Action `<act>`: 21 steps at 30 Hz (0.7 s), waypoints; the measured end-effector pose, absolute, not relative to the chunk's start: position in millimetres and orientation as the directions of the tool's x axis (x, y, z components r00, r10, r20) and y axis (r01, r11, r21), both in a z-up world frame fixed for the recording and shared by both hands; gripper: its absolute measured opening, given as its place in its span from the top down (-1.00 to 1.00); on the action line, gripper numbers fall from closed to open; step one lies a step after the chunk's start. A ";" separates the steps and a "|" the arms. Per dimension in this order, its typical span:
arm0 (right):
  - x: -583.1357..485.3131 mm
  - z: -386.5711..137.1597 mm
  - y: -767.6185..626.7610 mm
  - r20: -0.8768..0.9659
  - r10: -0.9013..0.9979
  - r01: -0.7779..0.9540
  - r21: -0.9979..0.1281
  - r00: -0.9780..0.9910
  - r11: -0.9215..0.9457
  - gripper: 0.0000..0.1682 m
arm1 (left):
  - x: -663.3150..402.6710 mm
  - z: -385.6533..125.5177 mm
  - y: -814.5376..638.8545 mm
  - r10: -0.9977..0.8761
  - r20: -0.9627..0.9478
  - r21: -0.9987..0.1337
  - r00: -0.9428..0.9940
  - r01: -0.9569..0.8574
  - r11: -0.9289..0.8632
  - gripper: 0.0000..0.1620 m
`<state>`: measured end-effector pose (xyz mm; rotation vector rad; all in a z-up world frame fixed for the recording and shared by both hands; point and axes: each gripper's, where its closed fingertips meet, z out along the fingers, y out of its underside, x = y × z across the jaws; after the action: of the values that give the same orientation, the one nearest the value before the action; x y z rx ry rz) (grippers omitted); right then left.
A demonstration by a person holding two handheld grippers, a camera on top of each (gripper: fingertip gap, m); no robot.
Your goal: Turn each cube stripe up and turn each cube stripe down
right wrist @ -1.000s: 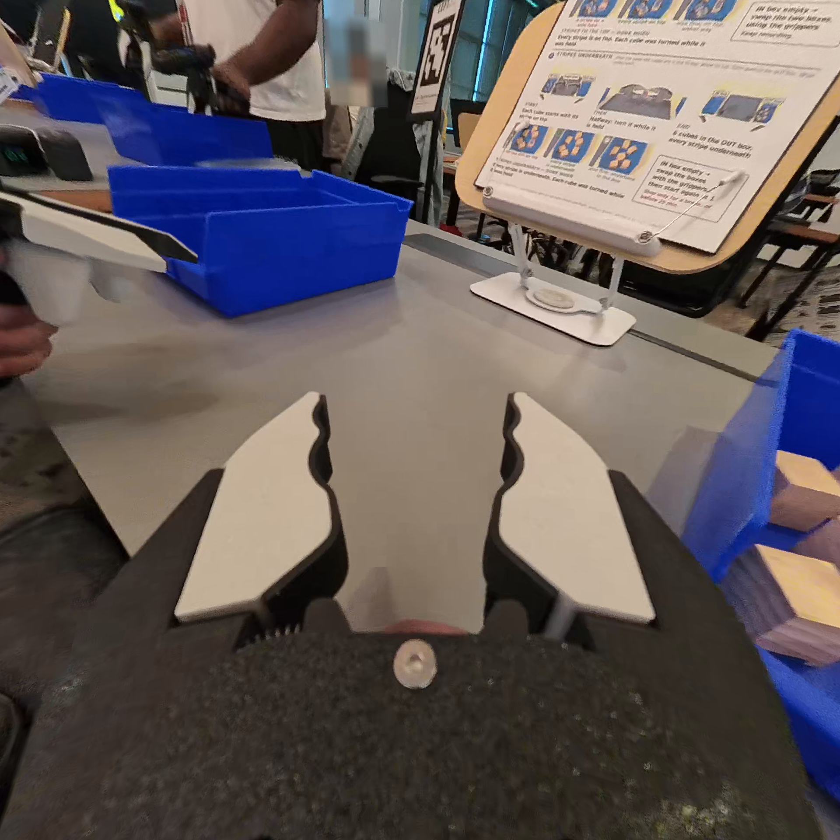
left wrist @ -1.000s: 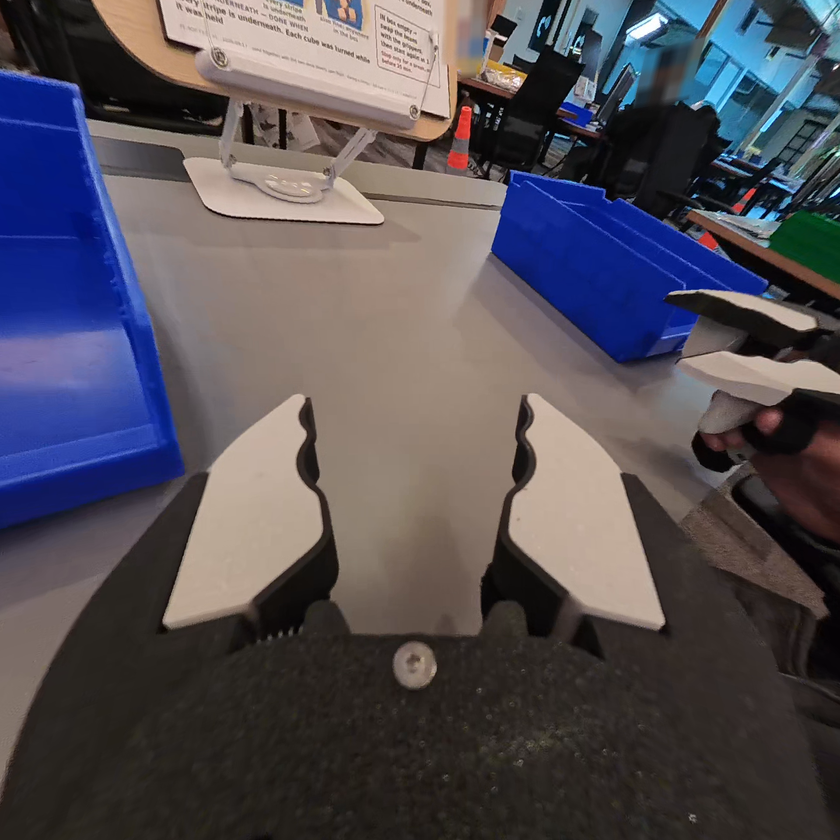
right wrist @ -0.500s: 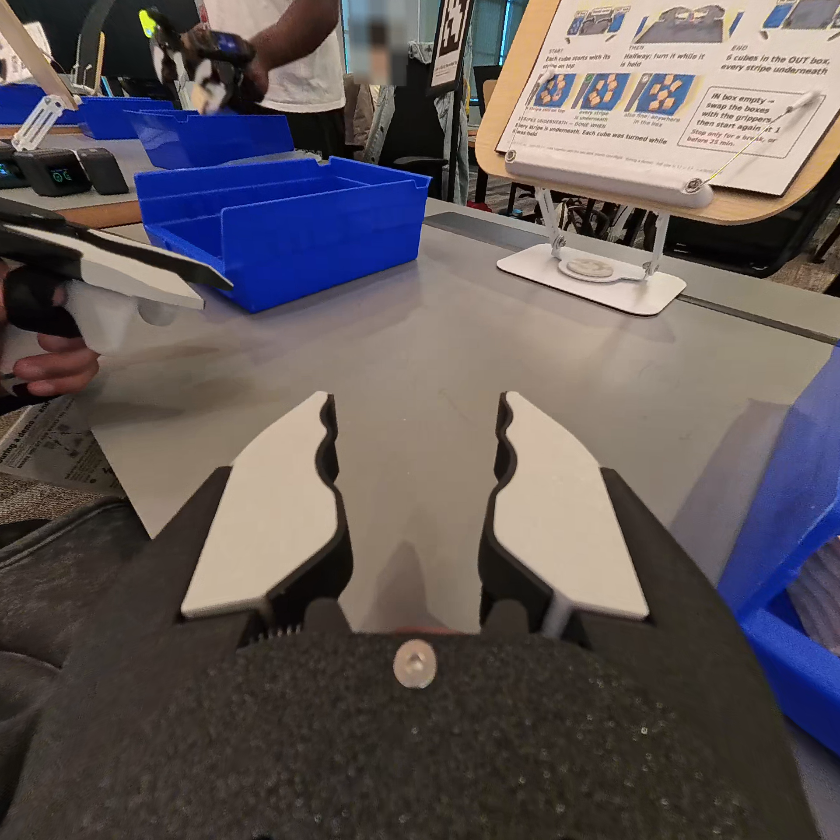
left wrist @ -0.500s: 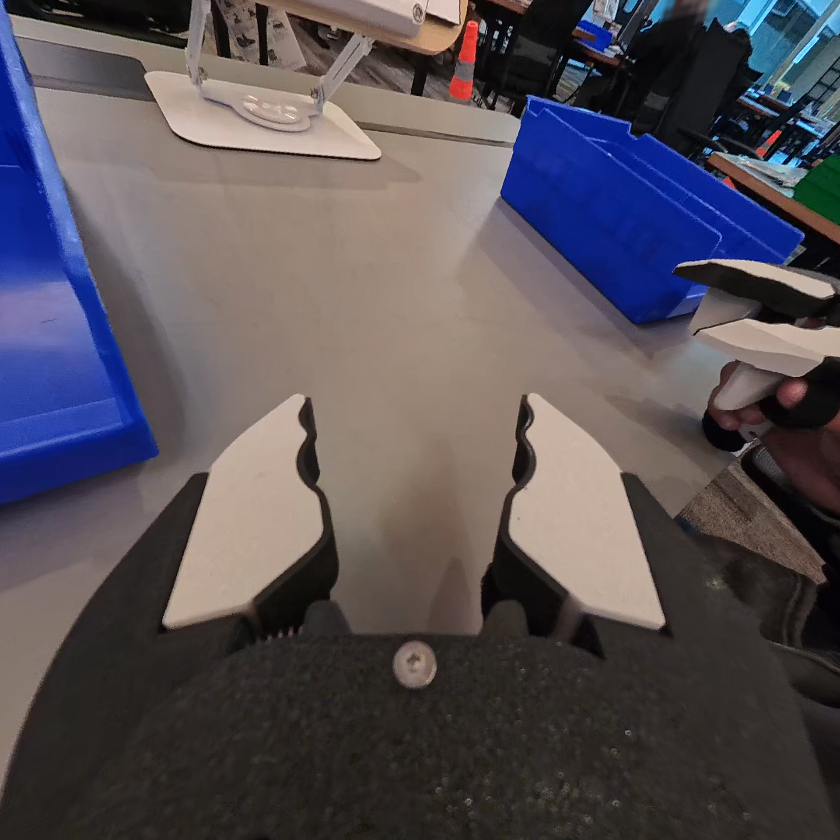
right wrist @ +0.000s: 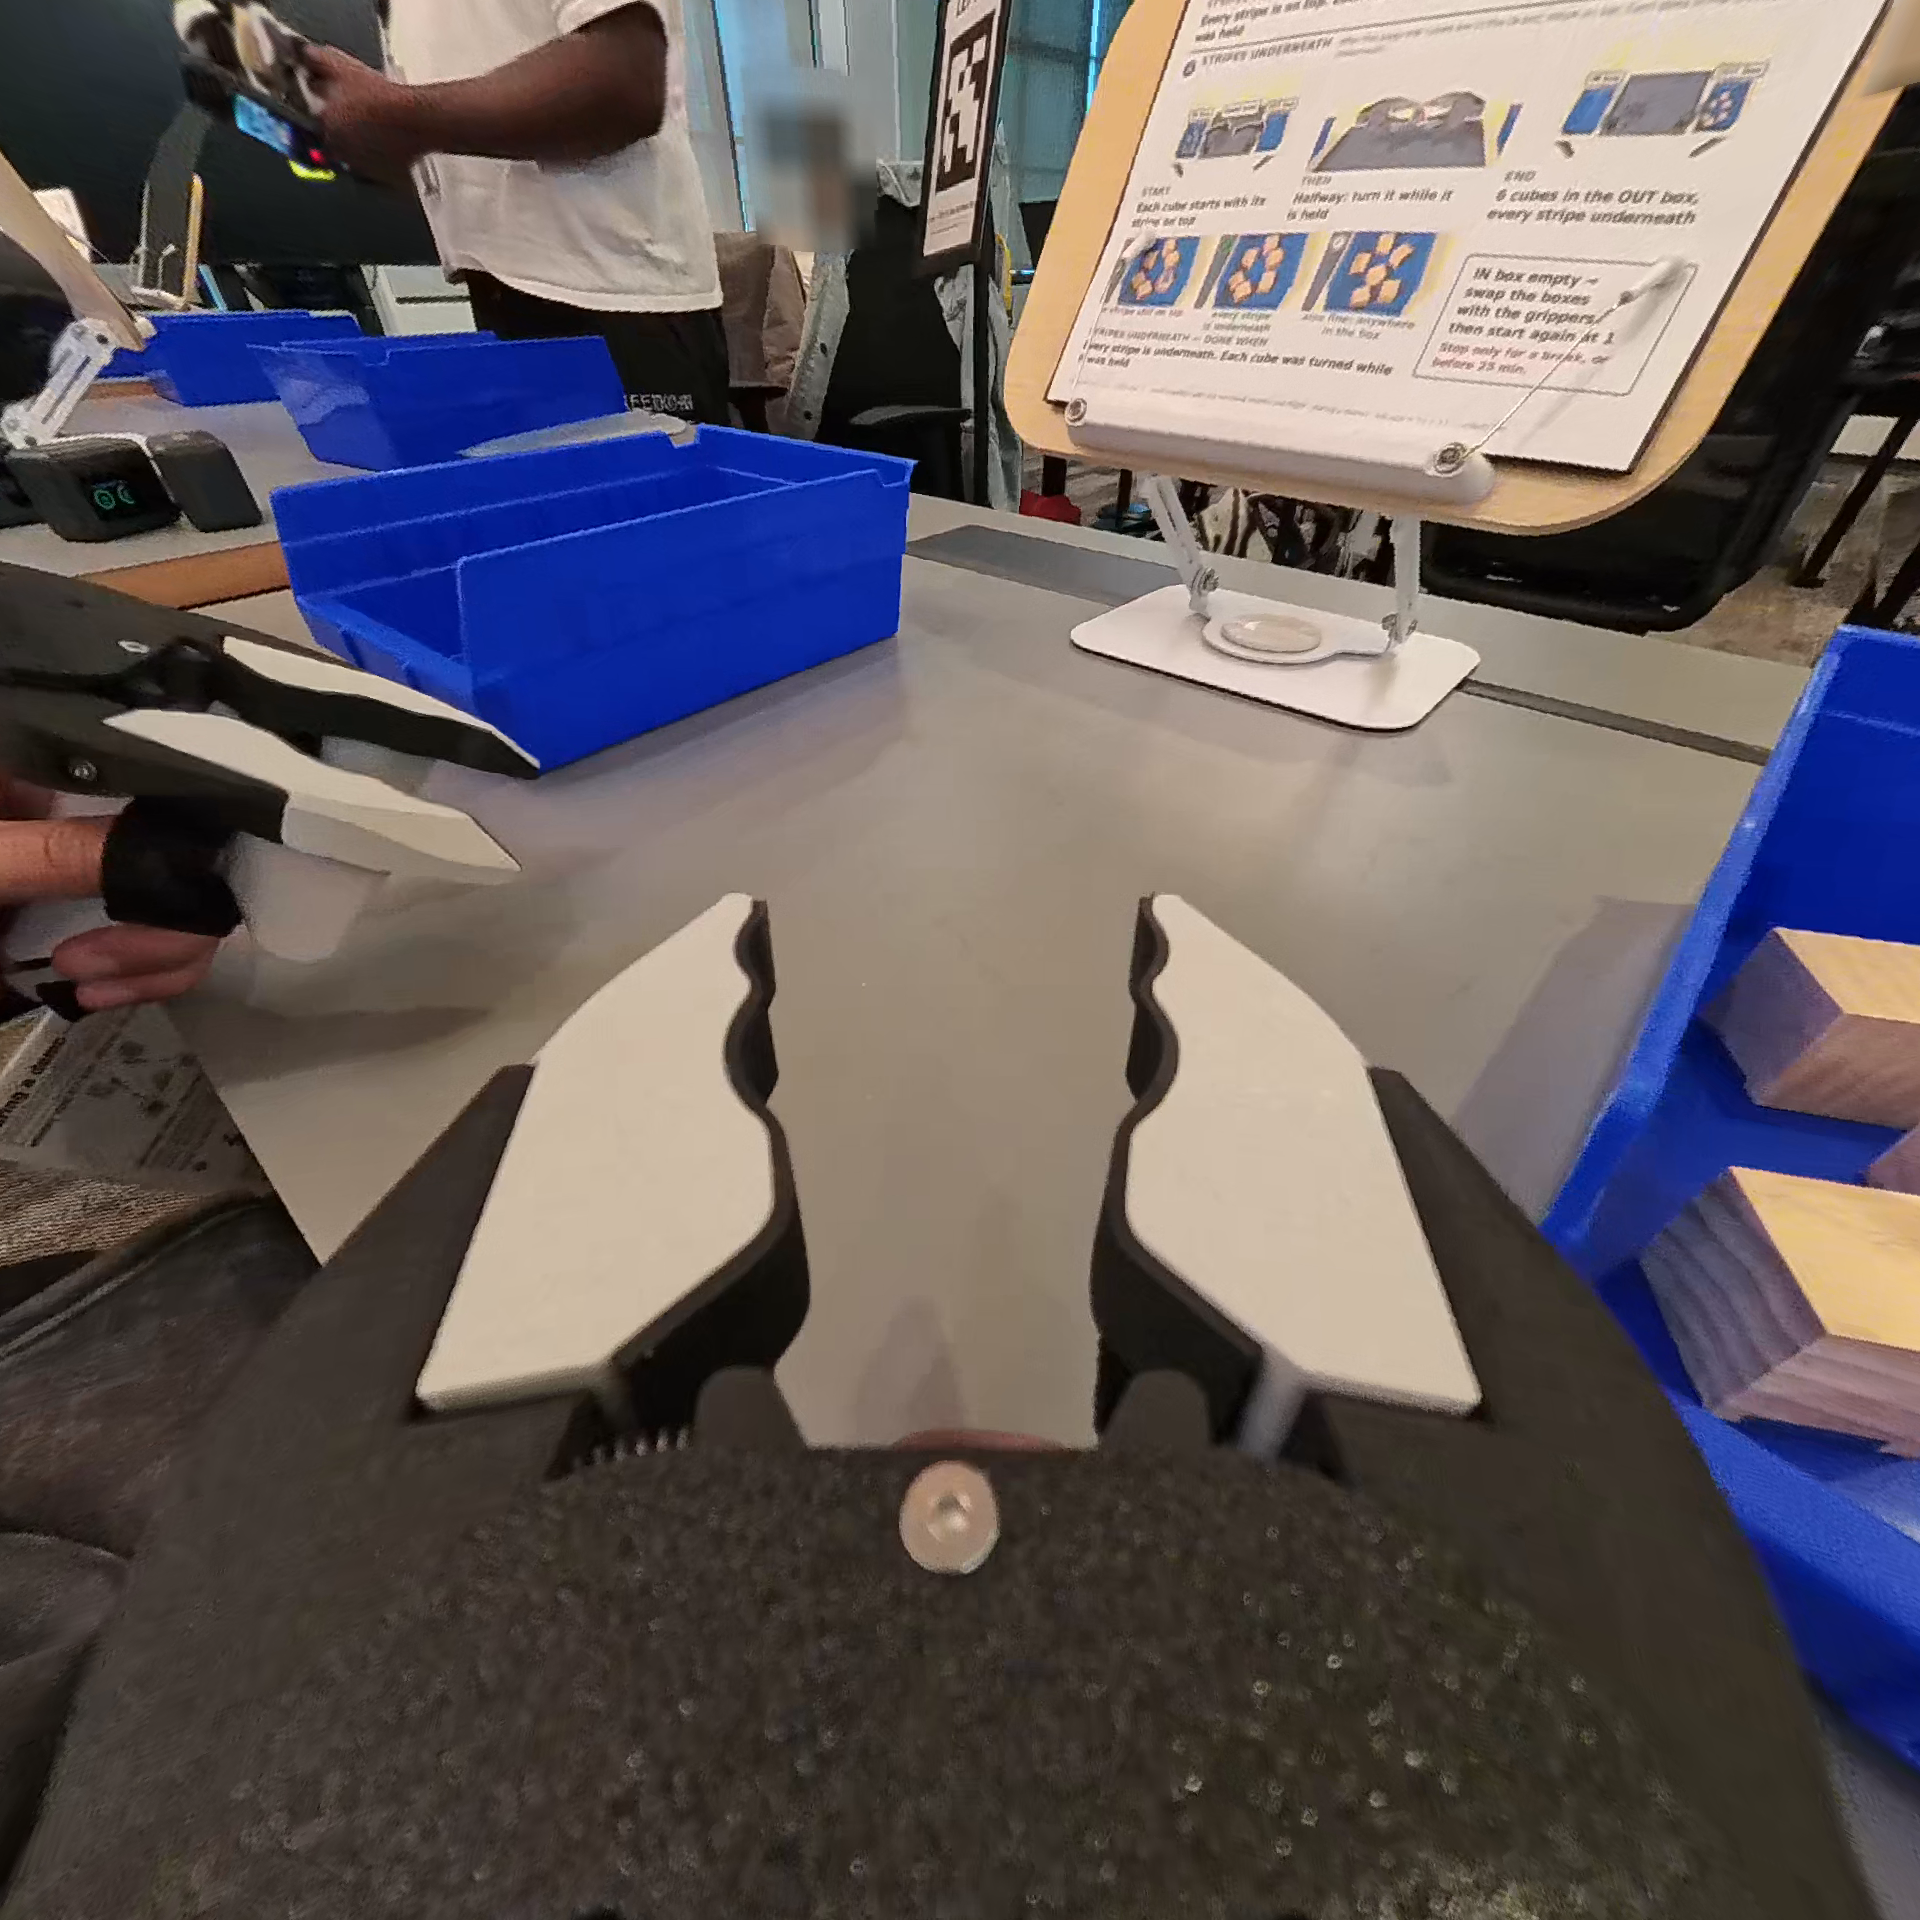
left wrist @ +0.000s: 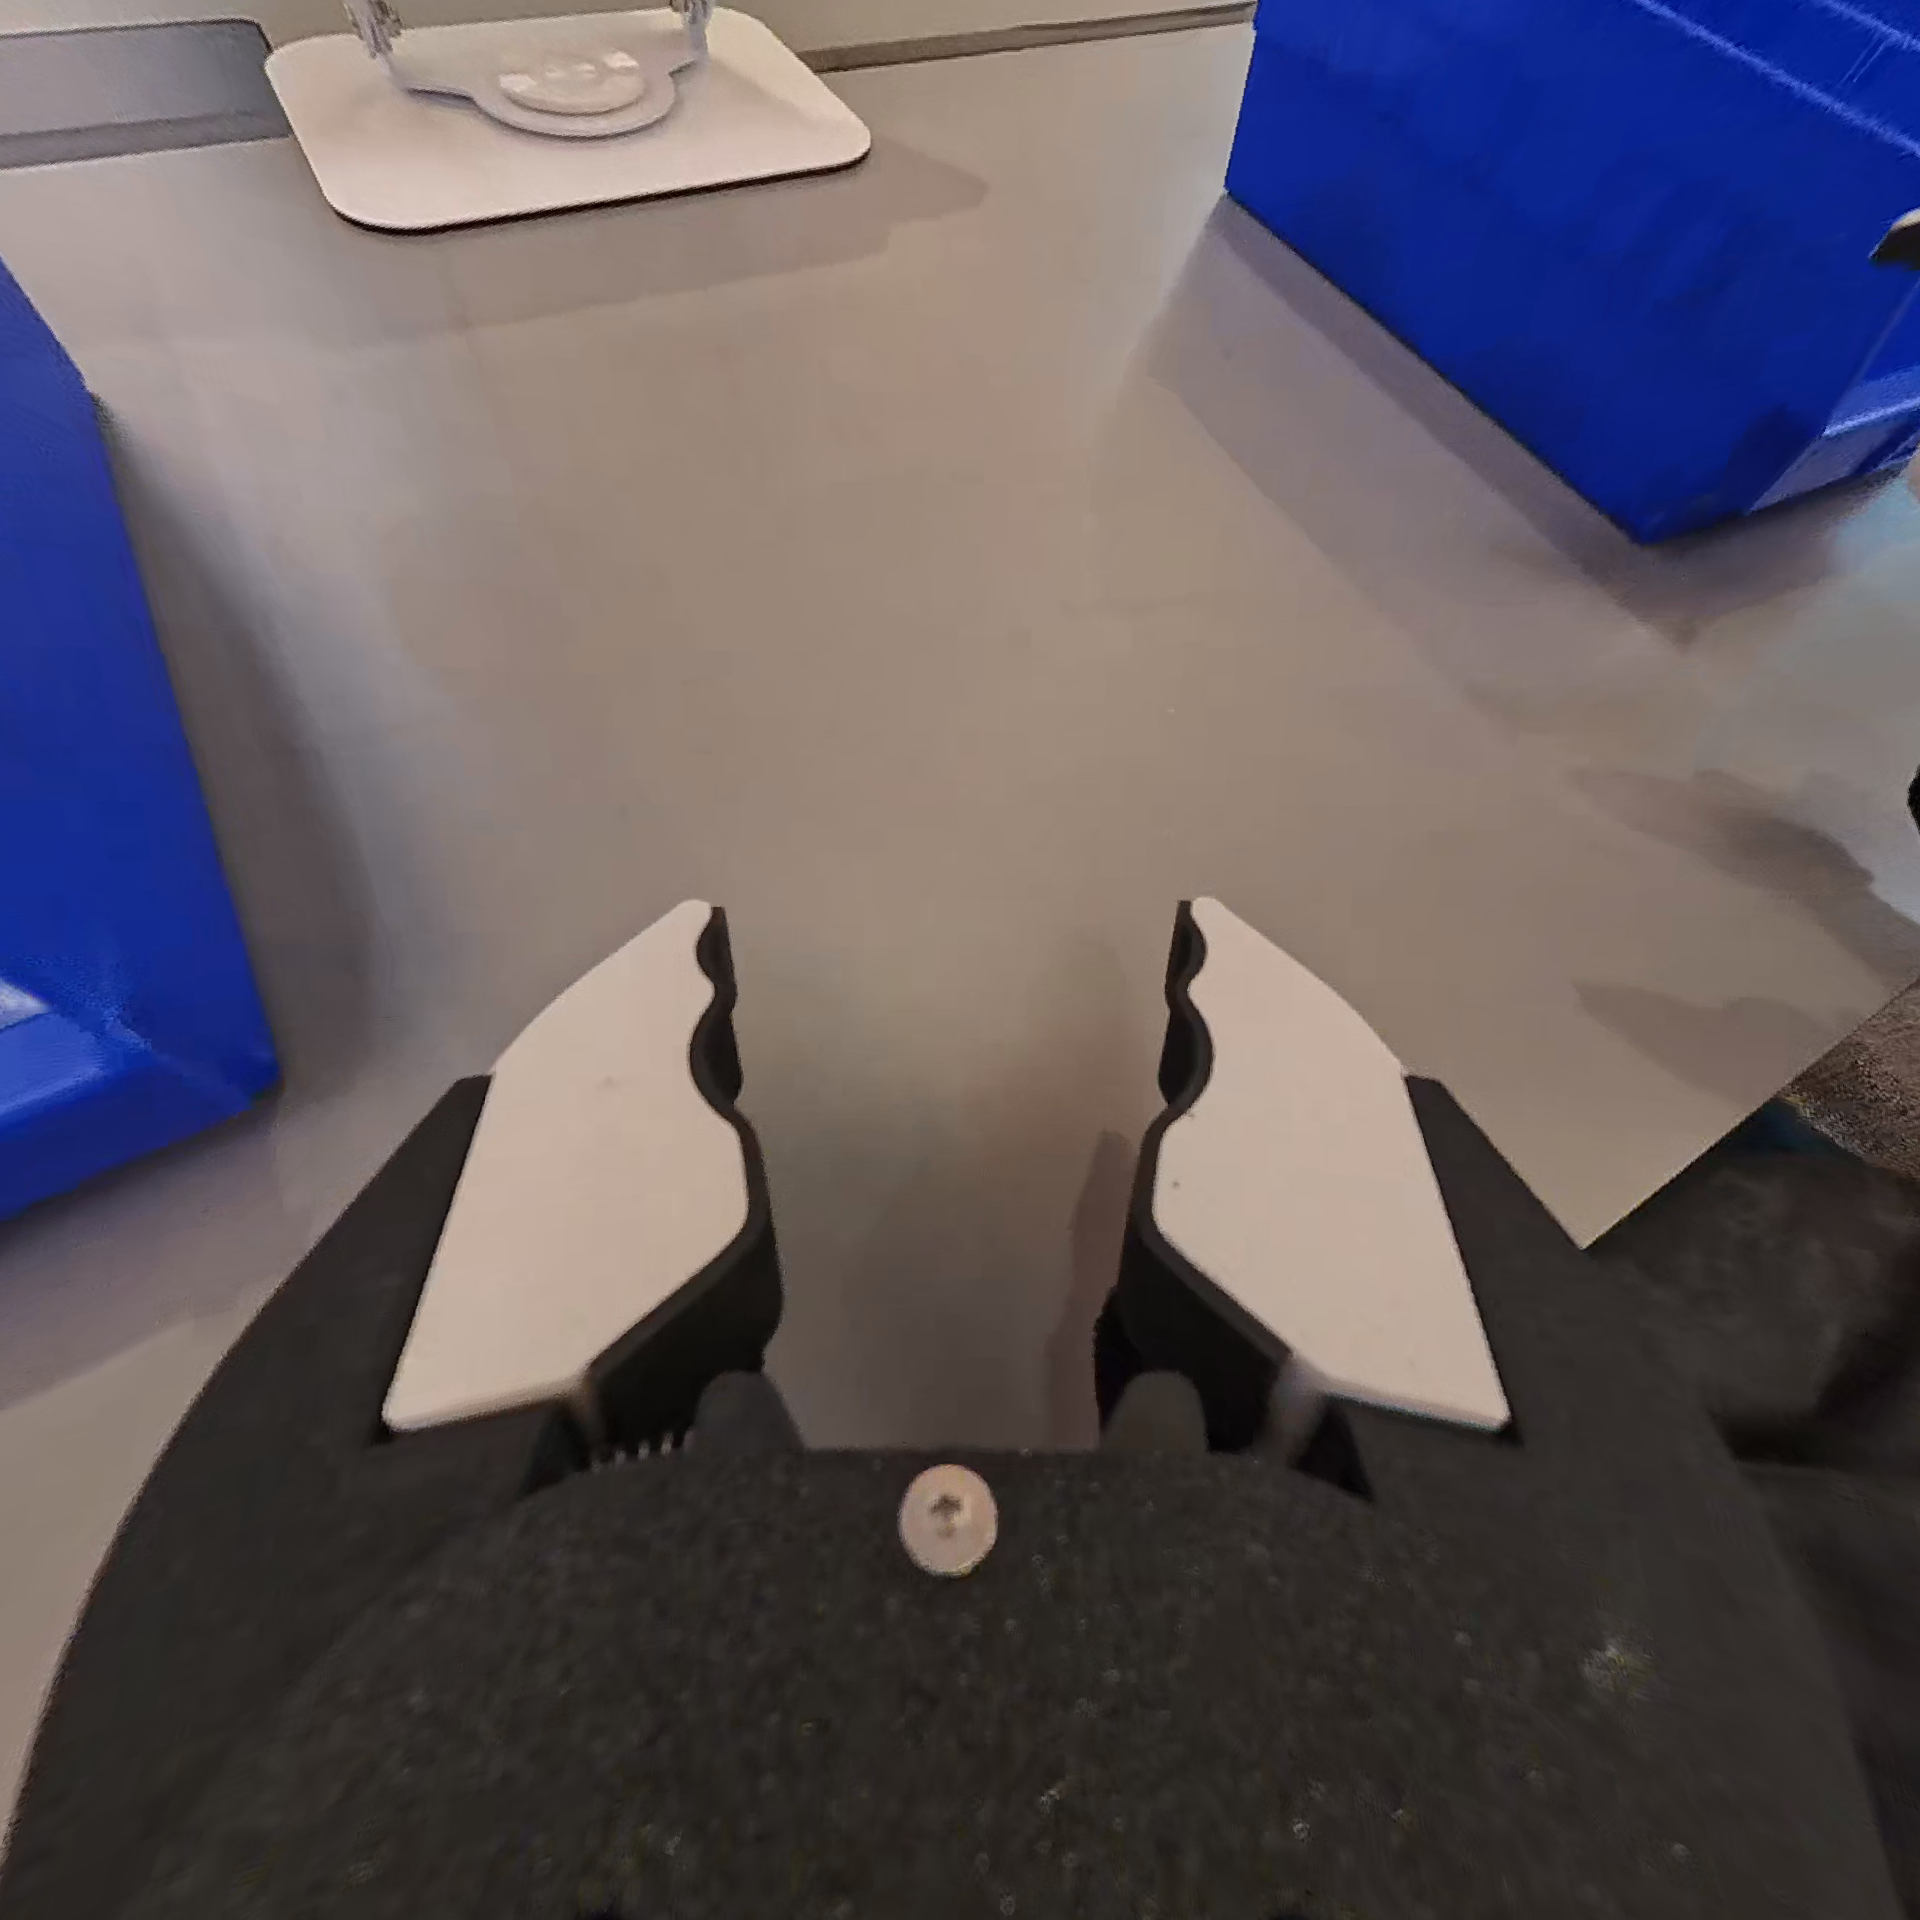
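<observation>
Both grippers, left (left wrist: 951, 935) and right (right wrist: 951, 935), are spread and empty above the table (right wrist: 987, 790). Cubes (right wrist: 1818, 1278) lie in the bin (right wrist: 1704, 1039), right of the right fingers (right wrist: 1268, 1122).

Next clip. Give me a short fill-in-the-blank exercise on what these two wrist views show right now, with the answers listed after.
1. The right gripper hovers over the grey table with its jaws ____.
2. The pale wooden cubes lie inside a plastic bin of ____ colour.
3. The left gripper holds ____ between its fingers.
4. The white instruction board stand rests on the ____.

Missing words: open; blue; nothing; table
</observation>
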<state>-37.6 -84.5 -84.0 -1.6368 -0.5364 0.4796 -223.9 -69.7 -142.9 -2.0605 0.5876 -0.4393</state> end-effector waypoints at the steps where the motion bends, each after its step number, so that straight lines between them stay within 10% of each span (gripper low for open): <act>1: -38.0 -84.5 -84.4 -0.006 0.598 0.073 -0.991 0.802 -0.109 0.22 | -221.8 -142.2 -70.5 -0.567 0.078 -0.853 0.820 -0.240 -0.464 0.02; 10: -29.4 -84.2 -80.8 0.050 0.561 0.127 -0.987 0.826 -0.098 0.19 | -179.1 -122.4 -71.0 -0.632 0.108 -0.883 0.767 -0.218 -0.415 -0.01; 21: 225.7 -41.5 -92.2 0.066 -0.092 0.061 -0.996 0.993 -0.062 0.14 | 87.8 -103.1 -49.2 -0.800 0.100 -0.919 0.591 -0.254 -0.302 -0.17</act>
<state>225.7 -92.2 -41.5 -1.6281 0.0244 -0.1255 87.8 -49.2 -103.1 -1.8434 0.8544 -0.7012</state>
